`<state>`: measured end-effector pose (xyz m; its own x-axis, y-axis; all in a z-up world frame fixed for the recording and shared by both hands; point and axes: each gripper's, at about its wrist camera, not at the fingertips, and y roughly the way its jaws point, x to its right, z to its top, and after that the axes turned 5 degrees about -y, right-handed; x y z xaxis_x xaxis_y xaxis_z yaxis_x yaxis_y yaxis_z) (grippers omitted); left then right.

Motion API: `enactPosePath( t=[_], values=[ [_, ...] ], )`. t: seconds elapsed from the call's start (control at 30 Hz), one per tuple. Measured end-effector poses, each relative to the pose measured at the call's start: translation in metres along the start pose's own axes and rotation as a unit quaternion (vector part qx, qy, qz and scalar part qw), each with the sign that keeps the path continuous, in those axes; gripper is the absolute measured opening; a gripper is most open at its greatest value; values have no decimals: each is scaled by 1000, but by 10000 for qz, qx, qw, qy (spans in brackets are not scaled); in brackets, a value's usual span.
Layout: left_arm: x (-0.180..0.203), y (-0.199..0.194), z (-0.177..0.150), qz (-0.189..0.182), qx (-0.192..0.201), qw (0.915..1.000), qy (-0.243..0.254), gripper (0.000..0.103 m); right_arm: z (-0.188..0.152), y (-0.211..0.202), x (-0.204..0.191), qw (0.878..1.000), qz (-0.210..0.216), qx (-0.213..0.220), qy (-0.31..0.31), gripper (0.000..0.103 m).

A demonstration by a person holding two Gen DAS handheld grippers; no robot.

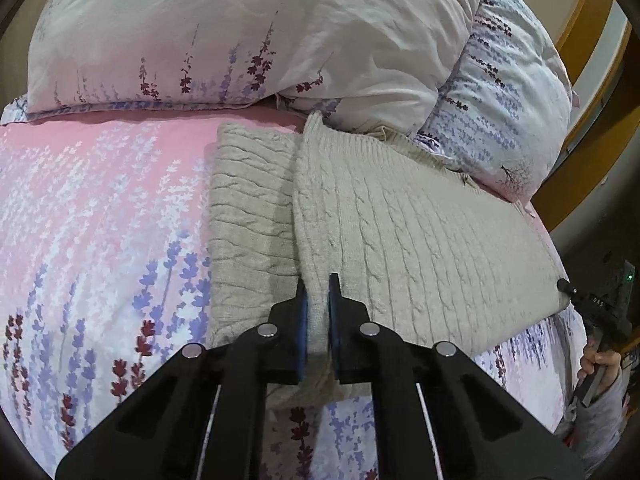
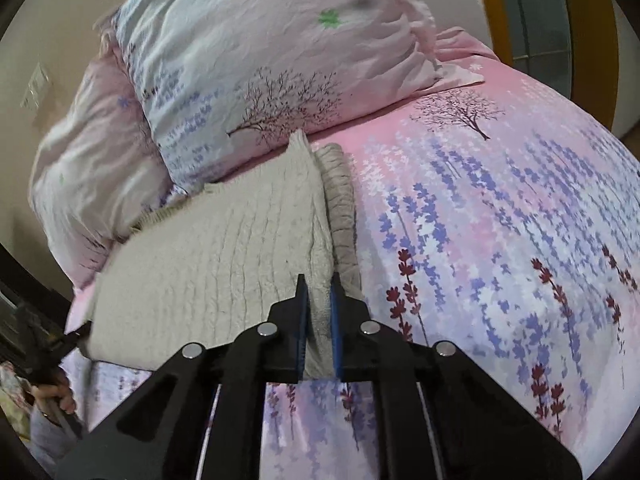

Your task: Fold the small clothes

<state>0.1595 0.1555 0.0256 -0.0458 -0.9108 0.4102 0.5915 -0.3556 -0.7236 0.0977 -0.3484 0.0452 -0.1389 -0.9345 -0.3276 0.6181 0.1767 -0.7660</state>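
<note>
Knitwear of this kind, a beige cable-knit sweater (image 1: pixel 420 232), lies spread on the floral bedsheet (image 1: pixel 100 208) just in front of the pillows (image 1: pixel 240 32), with one portion already turned over so that a doubled edge runs away from the camera. The left gripper (image 1: pixel 318 312) has its blue-padded fingers drawn narrow on the near end of that raised fold, cloth filling the gap between them. The right gripper (image 2: pixel 320 312) pinches the sweater's opposite near corner (image 2: pixel 320 280) in the same way, jaws nearly together with thick knit between them.

The fabric looks soft, thick and limp, probably light for its bulk, and likely to sag and stretch between the two holds rather than keep a line. Its ribbed texture should give the pads good purchase, so slipping seems a small risk. Holding at the hem corners, through both layers, looks the soundest grip; a single-layer pinch would probably let the fold slide apart.
</note>
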Motion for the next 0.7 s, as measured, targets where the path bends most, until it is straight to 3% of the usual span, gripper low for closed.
enactPosePath(
  t=[0.23, 0.43, 0.57, 0.7],
  values=[
    [-13, -8, 2, -122, -35, 9998, -128, 7, -15, -20, 2, 9998, 57, 60, 158, 9],
    [-12, 1, 2, 0, -62, 10000, 25, 7, -15, 0, 6, 9989, -412, -201, 114, 10],
    [-14, -7, 0, -51, -53, 10000, -15, 9, -6, -4, -6, 9970, -739, -125, -190, 27],
    [-9, -29, 3, -23, 308, 9995, -50, 10, 16, -14, -13, 9974, -599, 320, -238, 34]
  ],
)
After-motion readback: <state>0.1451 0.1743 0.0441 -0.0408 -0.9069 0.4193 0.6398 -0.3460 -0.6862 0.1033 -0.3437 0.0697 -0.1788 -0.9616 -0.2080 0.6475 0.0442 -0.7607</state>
